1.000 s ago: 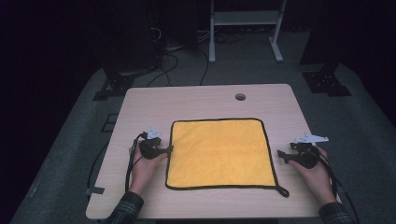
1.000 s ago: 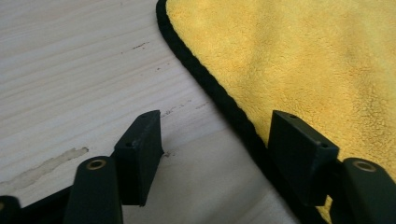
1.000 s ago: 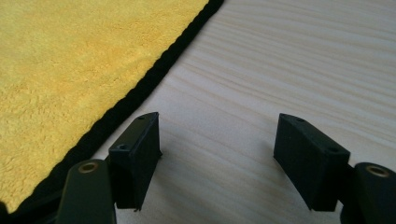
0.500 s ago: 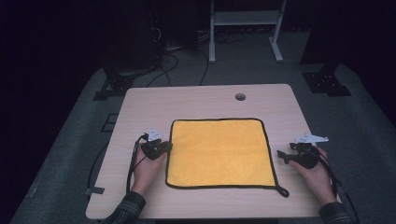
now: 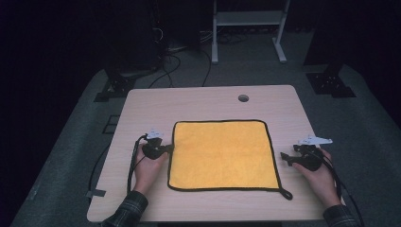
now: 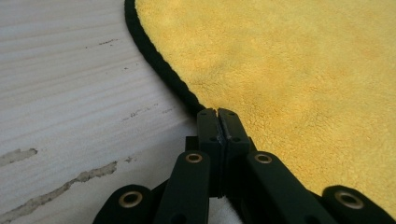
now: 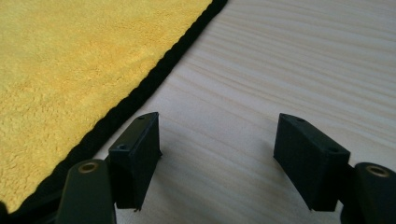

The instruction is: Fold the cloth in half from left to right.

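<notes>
High view: left gripper [image 5: 166, 148] just squeezed tight, pinching yellow cloth [image 5: 222, 153] edge; right gripper [image 5: 285, 157] spread wide, gripping nothing, beside cloth.

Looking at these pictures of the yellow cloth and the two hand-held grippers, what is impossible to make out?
- Left gripper, left gripper view: the shut jaws hide whether they pinch the black hem of the square yellow cloth.
- Cloth, both gripper views: cut off by the frame edges.
- Corner loop, high view: too small to read.
- Room behind the pale wooden table, high view: too dark.
</notes>
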Demonstrator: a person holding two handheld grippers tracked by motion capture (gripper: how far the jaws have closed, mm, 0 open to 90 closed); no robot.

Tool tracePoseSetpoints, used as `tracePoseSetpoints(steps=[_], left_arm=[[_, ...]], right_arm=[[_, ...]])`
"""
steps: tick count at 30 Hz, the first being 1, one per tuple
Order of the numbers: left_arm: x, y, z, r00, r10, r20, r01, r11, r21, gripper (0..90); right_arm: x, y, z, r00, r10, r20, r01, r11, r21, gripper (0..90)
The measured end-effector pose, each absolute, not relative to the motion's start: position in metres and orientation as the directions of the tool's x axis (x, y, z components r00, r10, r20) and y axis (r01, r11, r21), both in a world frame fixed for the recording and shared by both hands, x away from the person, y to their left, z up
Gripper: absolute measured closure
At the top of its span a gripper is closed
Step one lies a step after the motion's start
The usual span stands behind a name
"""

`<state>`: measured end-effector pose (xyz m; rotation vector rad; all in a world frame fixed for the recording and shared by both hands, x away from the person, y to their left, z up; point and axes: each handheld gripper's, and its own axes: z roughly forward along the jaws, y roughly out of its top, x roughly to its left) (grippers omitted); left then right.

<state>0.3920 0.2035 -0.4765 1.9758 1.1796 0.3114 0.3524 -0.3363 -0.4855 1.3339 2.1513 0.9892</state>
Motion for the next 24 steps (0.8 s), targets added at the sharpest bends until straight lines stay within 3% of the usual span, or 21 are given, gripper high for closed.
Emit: tracePoseSetpoints(steps=[24], left_arm=[[0.386, 0.256, -0.458, 0.454, 0.861, -0.229, 0.658, -0.150, 0.738, 89.1]], right_arm=[[0.352, -0.336, -0.486, -0.457, 0.889, 0.015, 0.590, 0.291, 0.753, 30.4]])
